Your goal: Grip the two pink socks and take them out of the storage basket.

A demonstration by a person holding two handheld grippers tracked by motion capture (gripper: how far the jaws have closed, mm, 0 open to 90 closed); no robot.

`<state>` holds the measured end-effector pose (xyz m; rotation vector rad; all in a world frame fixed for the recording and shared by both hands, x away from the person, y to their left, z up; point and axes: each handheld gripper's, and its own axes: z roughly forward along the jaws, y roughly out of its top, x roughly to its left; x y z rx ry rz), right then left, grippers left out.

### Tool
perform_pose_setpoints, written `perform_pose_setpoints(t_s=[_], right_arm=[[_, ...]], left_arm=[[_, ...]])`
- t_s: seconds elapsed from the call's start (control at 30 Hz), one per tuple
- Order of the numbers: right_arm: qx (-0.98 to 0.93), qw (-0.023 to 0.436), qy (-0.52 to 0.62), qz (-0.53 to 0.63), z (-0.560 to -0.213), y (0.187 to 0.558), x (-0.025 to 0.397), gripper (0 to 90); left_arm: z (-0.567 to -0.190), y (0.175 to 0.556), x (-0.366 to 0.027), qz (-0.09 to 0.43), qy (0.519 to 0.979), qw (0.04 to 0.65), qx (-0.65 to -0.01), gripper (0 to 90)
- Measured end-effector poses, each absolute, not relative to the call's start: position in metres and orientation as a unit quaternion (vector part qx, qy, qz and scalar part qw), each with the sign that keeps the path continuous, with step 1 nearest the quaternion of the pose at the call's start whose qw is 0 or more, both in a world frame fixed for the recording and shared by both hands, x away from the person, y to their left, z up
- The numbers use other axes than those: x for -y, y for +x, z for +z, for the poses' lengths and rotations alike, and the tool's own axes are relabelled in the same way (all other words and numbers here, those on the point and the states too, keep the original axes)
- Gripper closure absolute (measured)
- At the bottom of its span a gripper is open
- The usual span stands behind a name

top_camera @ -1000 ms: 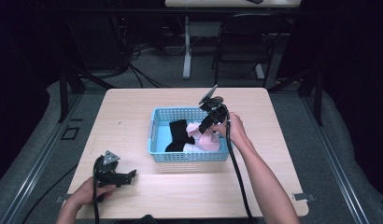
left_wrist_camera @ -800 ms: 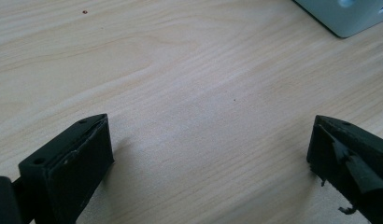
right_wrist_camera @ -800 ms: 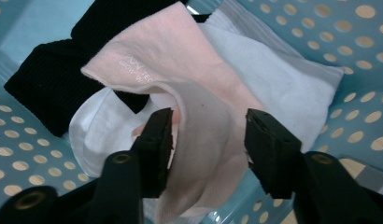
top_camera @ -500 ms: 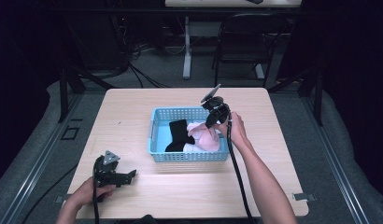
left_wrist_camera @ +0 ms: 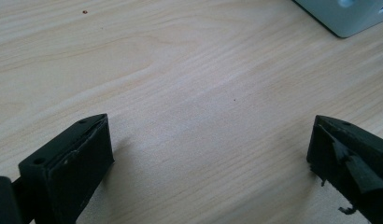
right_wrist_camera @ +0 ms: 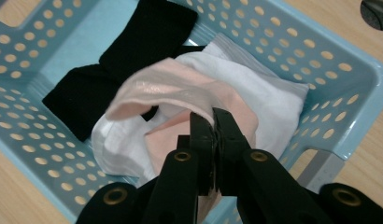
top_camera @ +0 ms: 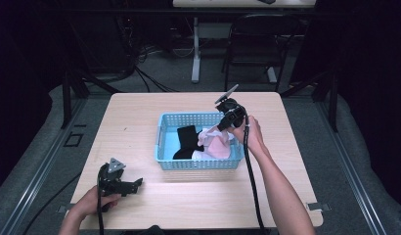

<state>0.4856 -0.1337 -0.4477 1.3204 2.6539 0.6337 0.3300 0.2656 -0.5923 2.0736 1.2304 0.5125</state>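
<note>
A light blue perforated basket (top_camera: 162, 142) (right_wrist_camera: 315, 56) sits mid-table and holds black cloth (top_camera: 186, 139) (right_wrist_camera: 133, 51), white cloth (right_wrist_camera: 273, 93) and a pink cloth (top_camera: 215, 147) (right_wrist_camera: 180, 91). My right gripper (top_camera: 222, 127) (right_wrist_camera: 213, 119) is over the basket's right side, shut on the pink cloth, which hangs lifted from its jaws. My left gripper (top_camera: 135, 185) (left_wrist_camera: 208, 154) rests low over bare wood near the table's front left corner, open, with nothing between its jaws. A basket corner (left_wrist_camera: 348, 16) shows far off in the left gripper view.
The wooden table (top_camera: 140, 117) has bare room left of and in front of the basket. A cable (top_camera: 252, 186) trails from the right gripper along the forearm. A chair (top_camera: 252, 54) and table legs stand behind the table on the dark floor.
The right gripper has risen slightly and drawn back with the pink cloth, lifting it a little out of the basket. The left gripper has stayed put.
</note>
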Motion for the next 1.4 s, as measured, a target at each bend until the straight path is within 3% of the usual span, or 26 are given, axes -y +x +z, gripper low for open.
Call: perform_pose_setpoints(t_s=[1.4], right_arm=[[-0.867,0.071,0.403,0.285,-0.340,0.456,0.161,87.7]], left_arm=[[-0.592,0.330,-0.265,0.198,0.792,0.333,-0.472,0.0]])
